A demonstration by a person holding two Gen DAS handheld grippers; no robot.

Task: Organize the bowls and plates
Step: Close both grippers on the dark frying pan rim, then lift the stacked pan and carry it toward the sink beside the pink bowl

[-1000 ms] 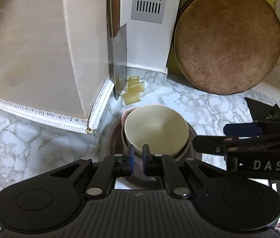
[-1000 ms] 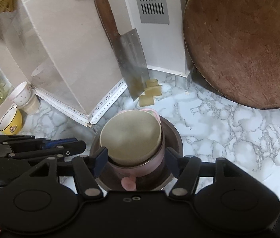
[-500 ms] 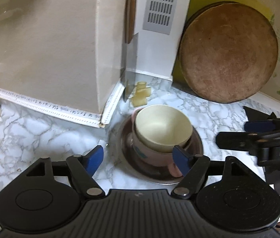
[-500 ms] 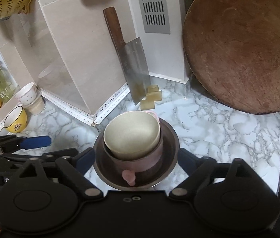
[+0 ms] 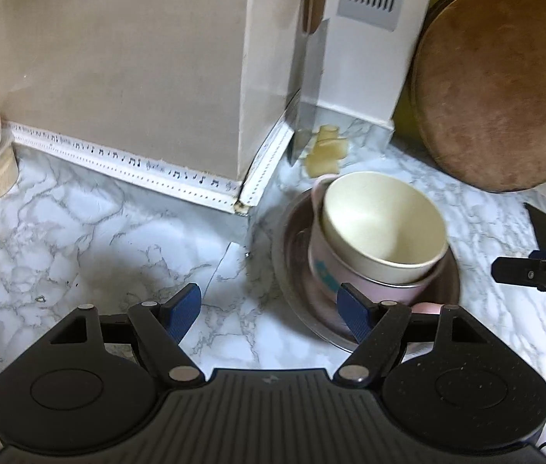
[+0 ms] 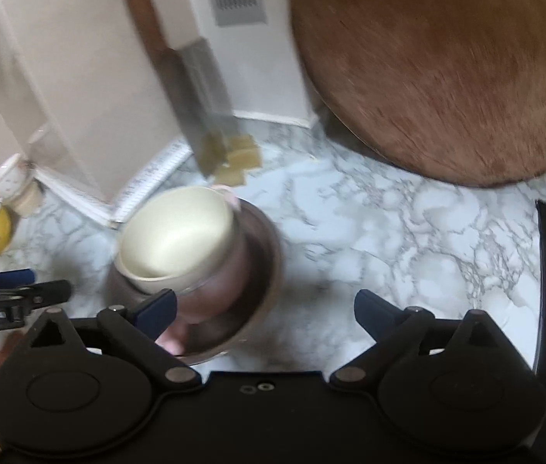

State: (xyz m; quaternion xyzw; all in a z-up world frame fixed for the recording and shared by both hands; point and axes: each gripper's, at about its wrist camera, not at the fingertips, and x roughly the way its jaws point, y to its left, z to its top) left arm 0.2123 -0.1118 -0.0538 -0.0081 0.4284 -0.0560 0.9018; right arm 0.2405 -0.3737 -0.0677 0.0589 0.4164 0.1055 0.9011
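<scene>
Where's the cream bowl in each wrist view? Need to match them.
Left wrist: cream bowl right of centre, nested in the pink cup, beyond the right fingertip.
Right wrist: cream bowl left of centre, blurred, above the left fingertip.
Shared landmark: round wooden board, upper right in both.

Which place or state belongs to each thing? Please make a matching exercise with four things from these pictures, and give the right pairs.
Things:
1. cream bowl
2. pink bowl
3. round wooden board
4. left gripper

Places or states:
A. leans against the wall
B. open, holds nothing
C. nested on top, inside another bowl
D. stands in the metal plate and carries a bowl

Right pairs: 1-C, 2-D, 3-A, 4-B
</scene>
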